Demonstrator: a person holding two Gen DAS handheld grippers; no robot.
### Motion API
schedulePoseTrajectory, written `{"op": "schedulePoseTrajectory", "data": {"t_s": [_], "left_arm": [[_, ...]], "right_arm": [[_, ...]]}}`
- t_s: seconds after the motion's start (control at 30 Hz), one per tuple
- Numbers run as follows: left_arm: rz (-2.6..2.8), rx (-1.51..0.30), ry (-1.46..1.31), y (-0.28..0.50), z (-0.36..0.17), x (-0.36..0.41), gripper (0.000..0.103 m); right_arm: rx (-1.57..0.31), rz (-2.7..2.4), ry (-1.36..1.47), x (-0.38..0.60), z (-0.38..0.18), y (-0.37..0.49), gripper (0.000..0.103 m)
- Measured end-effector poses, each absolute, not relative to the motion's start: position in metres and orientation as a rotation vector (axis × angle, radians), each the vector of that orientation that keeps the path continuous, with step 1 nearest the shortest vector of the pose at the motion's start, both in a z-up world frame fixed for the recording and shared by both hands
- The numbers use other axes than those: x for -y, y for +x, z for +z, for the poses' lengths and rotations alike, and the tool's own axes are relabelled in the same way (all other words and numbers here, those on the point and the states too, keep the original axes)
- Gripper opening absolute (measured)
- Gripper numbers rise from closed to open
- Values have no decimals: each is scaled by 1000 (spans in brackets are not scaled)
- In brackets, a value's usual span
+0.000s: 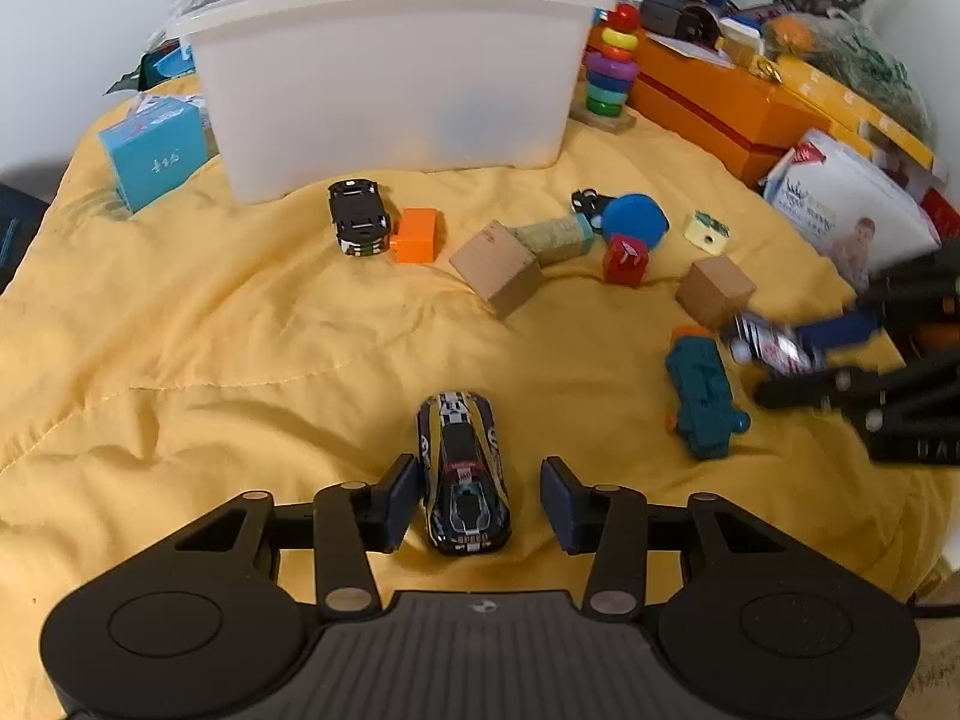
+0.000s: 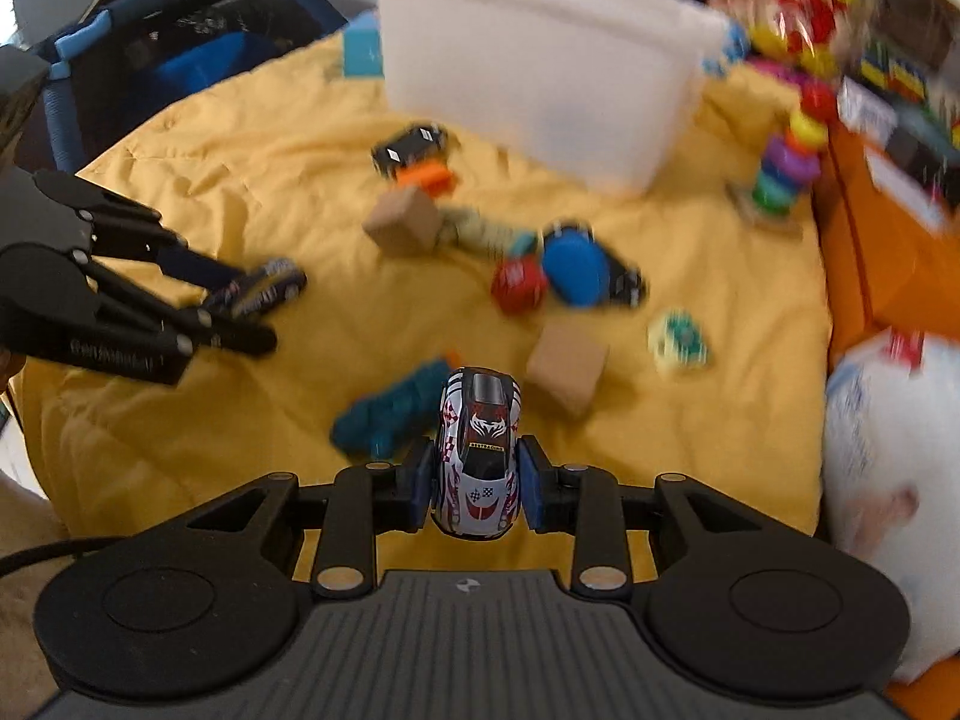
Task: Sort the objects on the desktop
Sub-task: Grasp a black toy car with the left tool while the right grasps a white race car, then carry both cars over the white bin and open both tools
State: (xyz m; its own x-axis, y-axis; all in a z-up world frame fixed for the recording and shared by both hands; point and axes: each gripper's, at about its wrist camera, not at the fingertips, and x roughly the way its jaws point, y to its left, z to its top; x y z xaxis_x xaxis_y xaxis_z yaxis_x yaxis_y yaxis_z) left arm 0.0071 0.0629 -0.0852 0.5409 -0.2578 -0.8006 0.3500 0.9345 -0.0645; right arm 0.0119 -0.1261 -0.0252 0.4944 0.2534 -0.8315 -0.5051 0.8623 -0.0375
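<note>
The right claw squeezes a white toy car that could slip out on the way to the white bin far ahead, while the left claw, wide open around a dark blue car, might only nudge it.

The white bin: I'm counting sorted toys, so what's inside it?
The white bin stands with its translucent wall toward both cameras; only a faint bluish smudge shows through it in the left wrist view. Neither view looks over the rim, so its contents cannot be counted.
</note>
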Motion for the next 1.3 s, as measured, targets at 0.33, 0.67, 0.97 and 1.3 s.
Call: {"op": "schedulePoseTrajectory", "data": {"t_s": [0.33,0.67,0.97,1.3], "left_arm": [[-363,-925,126,6,-84,-62,33],[-367,-806,120,3,-39,-64,33],[-382,-599,81,34,40,-76,33],[-300,-401,145,112,102,-80,33]], "right_arm": [[-986,451,-272,134,-39,14,41],[-958,517,-280,128,-10,18,33],[-709,510,-267,121,58,51,33],[-484,486,-173,100,108,124,33]]}}
